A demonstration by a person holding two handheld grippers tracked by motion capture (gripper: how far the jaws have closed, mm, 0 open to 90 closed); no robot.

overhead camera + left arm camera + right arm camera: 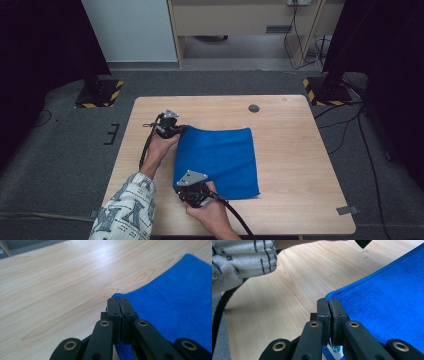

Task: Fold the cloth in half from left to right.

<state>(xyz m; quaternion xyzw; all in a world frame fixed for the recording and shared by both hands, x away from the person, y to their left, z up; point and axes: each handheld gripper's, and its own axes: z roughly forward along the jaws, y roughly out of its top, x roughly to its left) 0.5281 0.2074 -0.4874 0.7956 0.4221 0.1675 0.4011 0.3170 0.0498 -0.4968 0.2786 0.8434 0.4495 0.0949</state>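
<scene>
A blue cloth [220, 157] lies spread on the wooden table [300, 150], seemingly folded into a rough square. My left gripper [180, 129] is at its far left corner. In the left gripper view the gripper [118, 299] is shut on that corner of the cloth [175, 302]. My right gripper [181, 186] is at the near left corner. In the right gripper view it [328, 300] is shut on the hemmed edge of the cloth [387, 297], with a white label [333, 349] showing under the jaws.
A dark round grommet [254, 108] sits in the table's far middle. A strip of tape [346, 210] lies near the front right corner. Bare wood surrounds the cloth on all sides. A patterned sleeve [242, 260] crosses the left front. Striped stand bases [100, 94] rest on the floor behind.
</scene>
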